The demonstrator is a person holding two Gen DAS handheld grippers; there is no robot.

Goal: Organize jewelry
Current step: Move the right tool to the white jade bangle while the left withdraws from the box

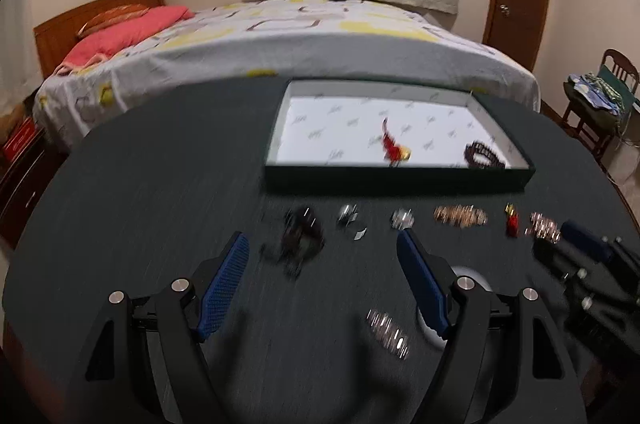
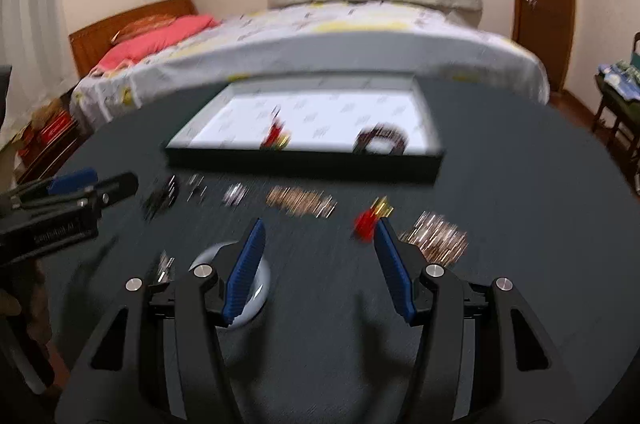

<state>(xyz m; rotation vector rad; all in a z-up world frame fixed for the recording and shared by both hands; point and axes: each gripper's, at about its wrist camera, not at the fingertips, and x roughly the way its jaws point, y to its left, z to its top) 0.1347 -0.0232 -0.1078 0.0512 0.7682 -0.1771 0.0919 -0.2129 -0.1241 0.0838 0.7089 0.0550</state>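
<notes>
free: bare table (image 1: 140,183) left of tray (image 1: 400,179) | blocked: jewelry row (image 1: 460,216) before the tray front; bangle (image 2: 240,288) near edge

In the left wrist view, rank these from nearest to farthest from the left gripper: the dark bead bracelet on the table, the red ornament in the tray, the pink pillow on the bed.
From the left gripper:
1. Dark bead bracelet, on the table between the fingers.
2. Red ornament, inside the tray.
3. Pink pillow, far left on the bed.
</notes>
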